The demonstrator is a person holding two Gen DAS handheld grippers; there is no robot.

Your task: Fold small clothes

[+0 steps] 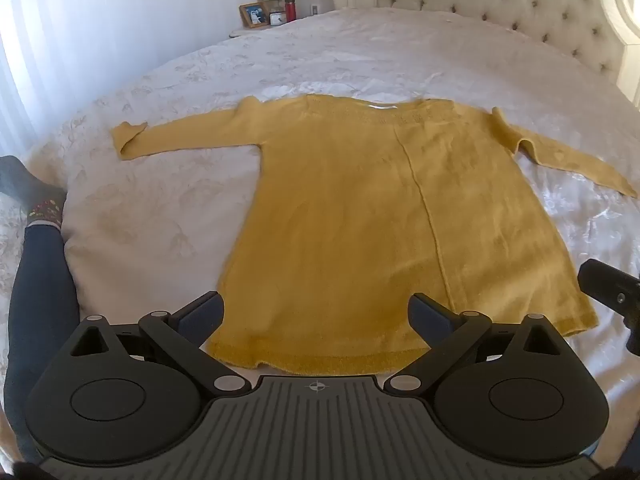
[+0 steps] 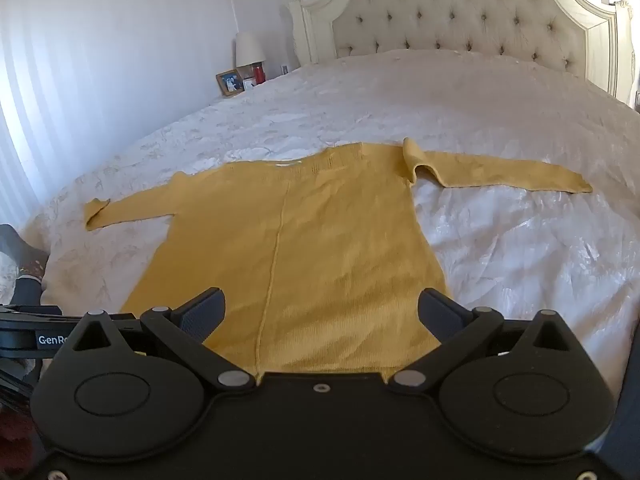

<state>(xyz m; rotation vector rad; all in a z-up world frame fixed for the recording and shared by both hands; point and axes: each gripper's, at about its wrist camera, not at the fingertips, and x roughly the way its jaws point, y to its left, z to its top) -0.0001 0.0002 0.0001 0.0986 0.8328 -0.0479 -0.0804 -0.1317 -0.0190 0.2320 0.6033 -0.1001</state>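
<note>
Mustard sweater (image 1: pixel 360 208) lies flat, sleeves spread; left gripper (image 1: pixel 316 316) and right gripper (image 2: pixel 320 312) gape empty.

Mustard-yellow sweater (image 1: pixel 360 216), white floral-patterned bedspread (image 1: pixel 160 184), cream tufted headboard (image 2: pixel 460 12), black grippers

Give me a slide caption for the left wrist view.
Yellow sweater spread flat on a white bedspread, sleeves out, before folding.
</note>
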